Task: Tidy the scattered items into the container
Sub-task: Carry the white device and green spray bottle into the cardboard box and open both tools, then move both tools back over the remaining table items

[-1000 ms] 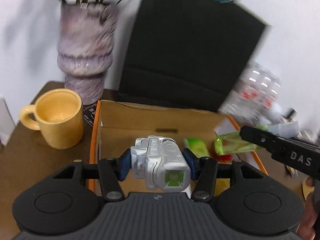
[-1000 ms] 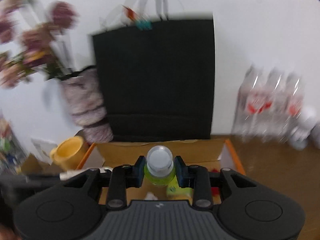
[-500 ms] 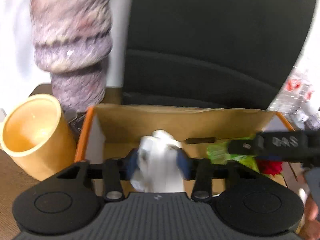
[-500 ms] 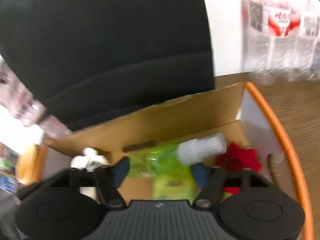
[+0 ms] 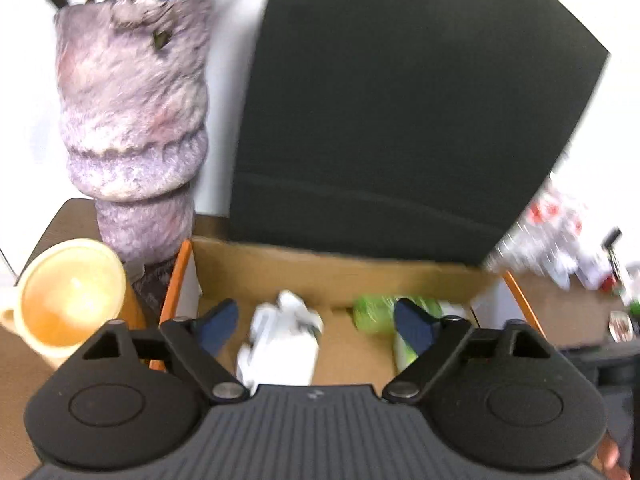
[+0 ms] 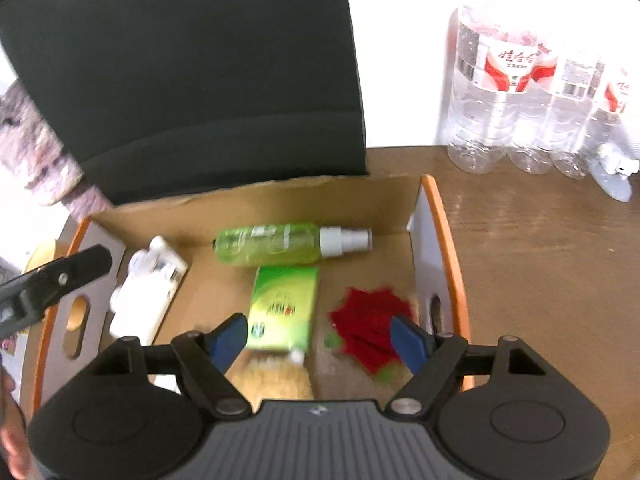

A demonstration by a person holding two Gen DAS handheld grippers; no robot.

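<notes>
Because both grippers hang over the cardboard box (image 6: pixel 440 240) to drop things in, the left gripper (image 5: pixel 316 322) and right gripper (image 6: pixel 318 340) are spreading empty fingers, the white toy (image 6: pixel 144 288) lying at its left and the green spray bottle (image 6: pixel 276 244) along its far wall.

white toy (image 5: pixel 280 344): blurred, lower end hidden by gripper body | red item (image 6: pixel 370 328): blurred, unidentifiable | bottles (image 5: pixel 560 236): smeared

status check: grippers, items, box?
Left gripper and right gripper opening, nothing gripped. White toy and green bottle lie in box. Nothing blocking.
</notes>
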